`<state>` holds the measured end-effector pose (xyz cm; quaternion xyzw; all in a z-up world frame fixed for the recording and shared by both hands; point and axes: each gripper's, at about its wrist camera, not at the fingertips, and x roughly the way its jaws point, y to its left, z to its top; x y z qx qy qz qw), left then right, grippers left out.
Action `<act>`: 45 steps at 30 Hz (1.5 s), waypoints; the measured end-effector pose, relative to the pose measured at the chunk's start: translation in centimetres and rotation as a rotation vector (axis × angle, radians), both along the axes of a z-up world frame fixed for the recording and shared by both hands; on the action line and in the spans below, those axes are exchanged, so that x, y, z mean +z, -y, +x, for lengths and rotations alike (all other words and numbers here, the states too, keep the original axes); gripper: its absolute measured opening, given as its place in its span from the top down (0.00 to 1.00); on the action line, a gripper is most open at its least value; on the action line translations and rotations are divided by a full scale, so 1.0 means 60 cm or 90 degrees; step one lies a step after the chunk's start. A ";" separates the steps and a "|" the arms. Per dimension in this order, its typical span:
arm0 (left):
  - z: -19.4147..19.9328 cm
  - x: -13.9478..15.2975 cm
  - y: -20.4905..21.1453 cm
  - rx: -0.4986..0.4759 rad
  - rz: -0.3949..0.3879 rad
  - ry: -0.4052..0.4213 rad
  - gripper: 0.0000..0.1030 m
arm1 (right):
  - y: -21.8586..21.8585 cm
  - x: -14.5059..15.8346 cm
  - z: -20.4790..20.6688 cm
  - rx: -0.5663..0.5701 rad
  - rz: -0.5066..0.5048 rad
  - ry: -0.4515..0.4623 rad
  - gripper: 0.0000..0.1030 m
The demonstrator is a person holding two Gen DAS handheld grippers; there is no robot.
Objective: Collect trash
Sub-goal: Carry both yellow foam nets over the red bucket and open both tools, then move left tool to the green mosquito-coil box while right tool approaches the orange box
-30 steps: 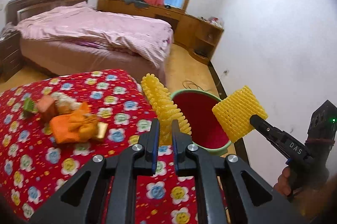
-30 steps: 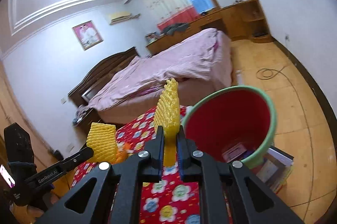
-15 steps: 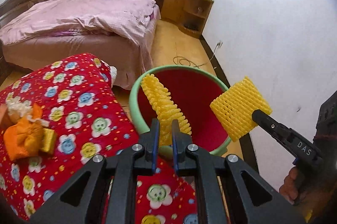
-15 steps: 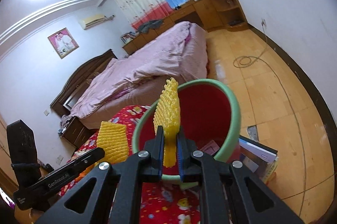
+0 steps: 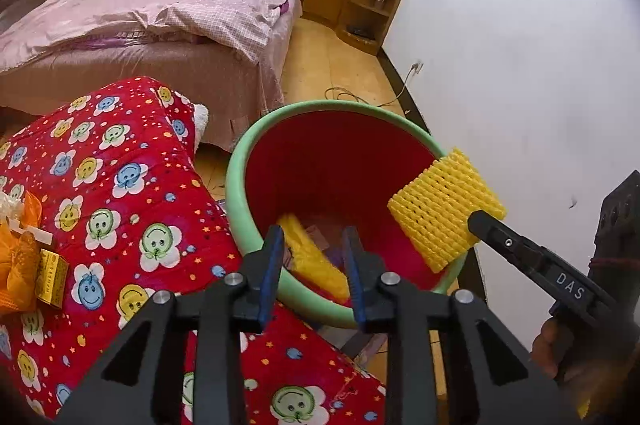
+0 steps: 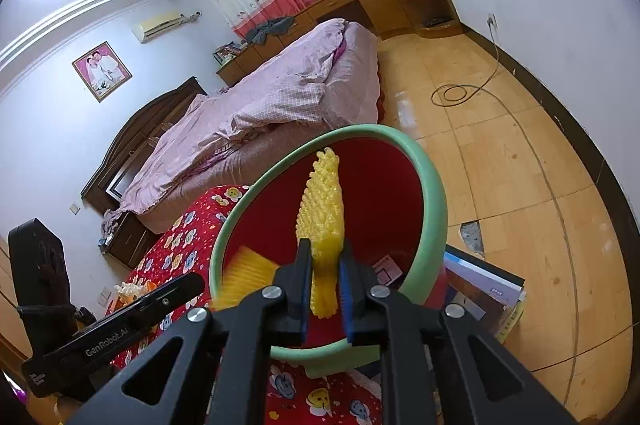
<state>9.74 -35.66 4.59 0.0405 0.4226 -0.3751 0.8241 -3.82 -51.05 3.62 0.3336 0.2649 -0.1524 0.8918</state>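
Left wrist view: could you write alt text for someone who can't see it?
The left gripper, its jaws opening, has let a yellow foam net drop into a red bin with a green rim. At right, the right gripper holds a second yellow foam net over the bin's edge. A red flowered quilt lies at left, a pink bed behind.

A blurred yellow foam net point(image 6: 246, 275) drops inside the bucket point(image 6: 432, 193); beyond the left gripper point(image 5: 314, 265), bottom litter point(image 5: 324, 237) stays unreadable.

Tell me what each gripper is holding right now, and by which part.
The right gripper pinches a yellow foam net by its lower end. The left gripper holds nothing; its jaws are opening, its foam net falling into the bucket.
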 end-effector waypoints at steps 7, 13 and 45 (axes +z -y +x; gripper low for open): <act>0.003 0.005 -0.032 0.022 -0.015 -0.012 0.72 | -0.001 -0.006 -0.006 -0.006 0.013 -0.004 0.74; -0.001 0.023 -0.073 0.049 -0.029 0.000 0.72 | -0.017 0.008 -0.014 -0.001 0.006 0.007 0.68; 0.084 0.073 -0.480 0.362 0.021 0.079 0.53 | -0.214 0.068 0.065 0.134 -0.043 0.006 0.49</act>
